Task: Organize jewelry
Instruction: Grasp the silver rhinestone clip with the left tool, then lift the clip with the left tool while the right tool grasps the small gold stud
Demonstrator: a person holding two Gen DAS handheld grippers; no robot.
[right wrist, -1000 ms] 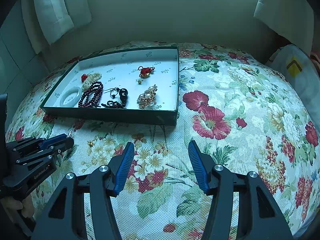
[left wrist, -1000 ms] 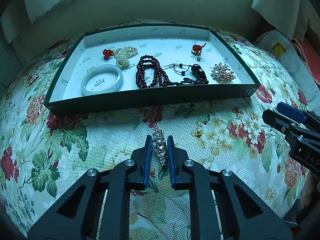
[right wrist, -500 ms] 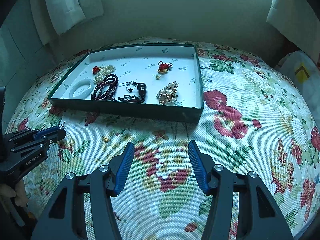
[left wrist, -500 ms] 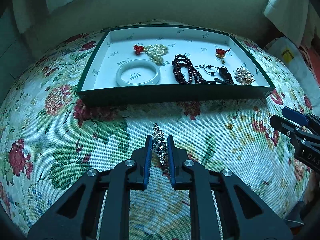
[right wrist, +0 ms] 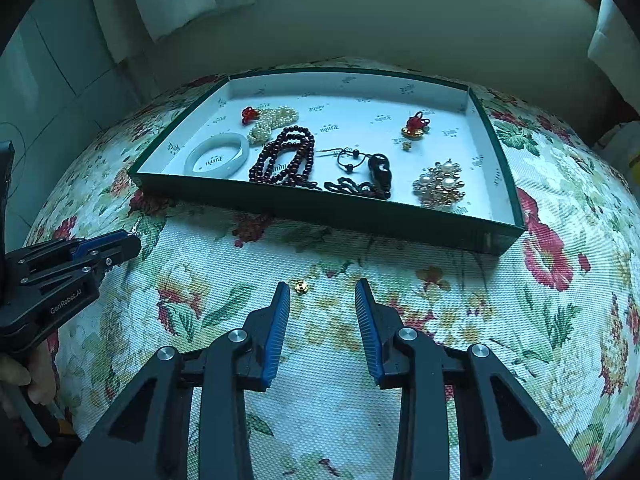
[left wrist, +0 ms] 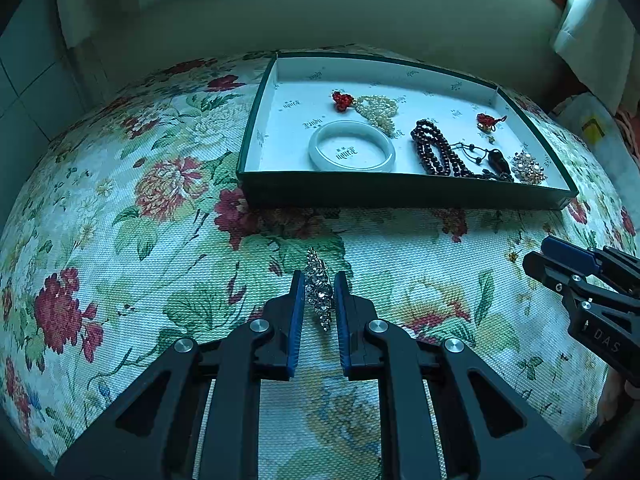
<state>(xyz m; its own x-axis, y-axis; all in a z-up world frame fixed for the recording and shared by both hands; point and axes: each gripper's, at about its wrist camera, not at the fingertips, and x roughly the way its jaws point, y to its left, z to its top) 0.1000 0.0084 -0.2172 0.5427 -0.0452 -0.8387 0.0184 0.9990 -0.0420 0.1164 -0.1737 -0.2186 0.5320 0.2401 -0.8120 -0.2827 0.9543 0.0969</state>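
the left tongs [left wrist: 319,280] pinch a sparkly rhinestone brooch [left wrist: 319,290] above the floral cloth [left wrist: 160,240], short of the green tray [left wrist: 400,196]. the right tongs [right wrist: 322,292] are closing, nothing gripped, a small gold earring [right wrist: 301,287] just beyond their tips.

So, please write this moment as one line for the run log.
left gripper: shut on rhinestone brooch | right gripper: closing, nothing between | gold earring: on floral cloth near right gripper | tray: six pieces inside

Your tongs' pads [right wrist: 276,332] are blue. The box [right wrist: 400,220] is dark green outside, white inside. The cloth [right wrist: 520,320] shows red flowers.
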